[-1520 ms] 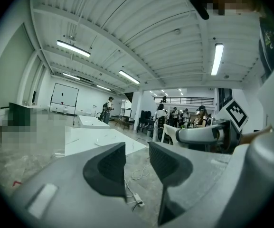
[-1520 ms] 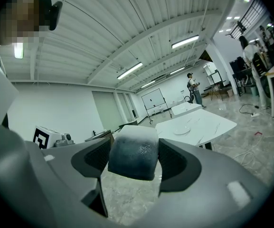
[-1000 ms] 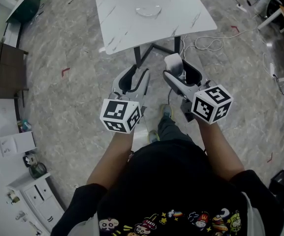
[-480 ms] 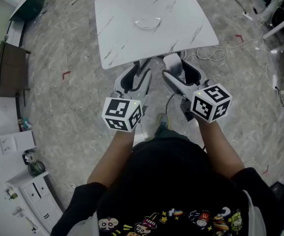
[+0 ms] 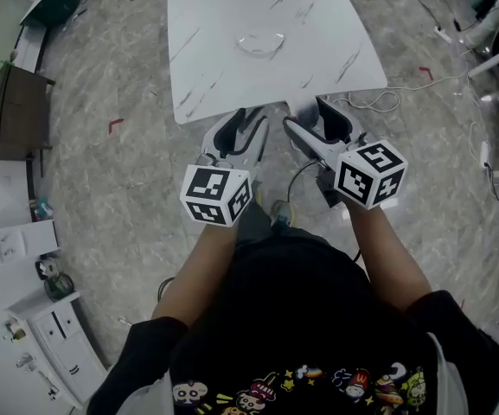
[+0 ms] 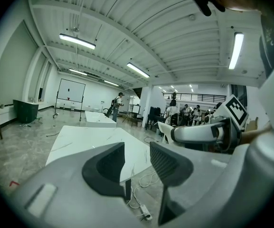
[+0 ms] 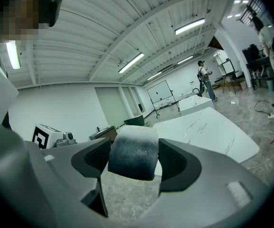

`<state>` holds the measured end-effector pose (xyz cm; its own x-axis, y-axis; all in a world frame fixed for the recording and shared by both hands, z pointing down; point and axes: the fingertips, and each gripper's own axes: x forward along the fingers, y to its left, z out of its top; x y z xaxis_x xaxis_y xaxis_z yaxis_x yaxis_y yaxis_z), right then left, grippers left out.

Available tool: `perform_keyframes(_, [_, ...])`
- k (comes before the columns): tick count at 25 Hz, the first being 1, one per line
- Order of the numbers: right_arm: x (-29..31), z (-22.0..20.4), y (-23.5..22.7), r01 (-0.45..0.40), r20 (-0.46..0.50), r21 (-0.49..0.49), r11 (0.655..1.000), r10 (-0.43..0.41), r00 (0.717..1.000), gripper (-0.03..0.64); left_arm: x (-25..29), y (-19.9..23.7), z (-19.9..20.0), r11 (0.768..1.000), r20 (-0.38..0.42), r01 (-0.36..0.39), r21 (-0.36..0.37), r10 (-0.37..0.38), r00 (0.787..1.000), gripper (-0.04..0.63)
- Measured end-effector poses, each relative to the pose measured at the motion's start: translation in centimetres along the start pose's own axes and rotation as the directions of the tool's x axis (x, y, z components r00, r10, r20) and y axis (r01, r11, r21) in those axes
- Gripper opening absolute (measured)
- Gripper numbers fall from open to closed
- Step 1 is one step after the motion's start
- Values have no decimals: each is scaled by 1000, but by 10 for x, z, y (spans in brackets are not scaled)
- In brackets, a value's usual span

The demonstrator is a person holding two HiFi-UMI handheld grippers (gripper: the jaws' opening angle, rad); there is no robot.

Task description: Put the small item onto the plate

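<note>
A clear glass plate [image 5: 260,41] lies near the middle of the white marble table [image 5: 206,67]. My right gripper [image 5: 311,117] is at the table's near edge and is shut on the small item [image 7: 133,151], a rounded piece with a white top and a darker body, wedged between both pads. In the right gripper view the table [image 7: 208,127] lies ahead to the right. Beside it on the left, my left gripper [image 5: 251,121] is open; between its fingers only the table [image 6: 89,137] and floor show. Both grippers are well short of the plate.
White cables [image 5: 379,102] trail on the floor right of the table, and a power strip [image 6: 144,213] lies below the left gripper. A dark cabinet [image 5: 11,115] stands at the left and a white drawer unit [image 5: 59,344] at lower left. People stand far across the room.
The person has stepped forward: the table has come nearer and both grippers, earlier over the floor short of it, now reach its near edge. The right gripper's hold is unchanged.
</note>
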<state>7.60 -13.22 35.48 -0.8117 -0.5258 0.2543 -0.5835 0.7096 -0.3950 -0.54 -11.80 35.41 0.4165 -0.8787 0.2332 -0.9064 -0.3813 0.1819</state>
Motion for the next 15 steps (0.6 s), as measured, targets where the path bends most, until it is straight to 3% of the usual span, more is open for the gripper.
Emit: perform_keyframes(15, [17,5,-12,24,-6,-13,1000,-24,1000,342,25,12,5,999,4,38,6,-38,999,261])
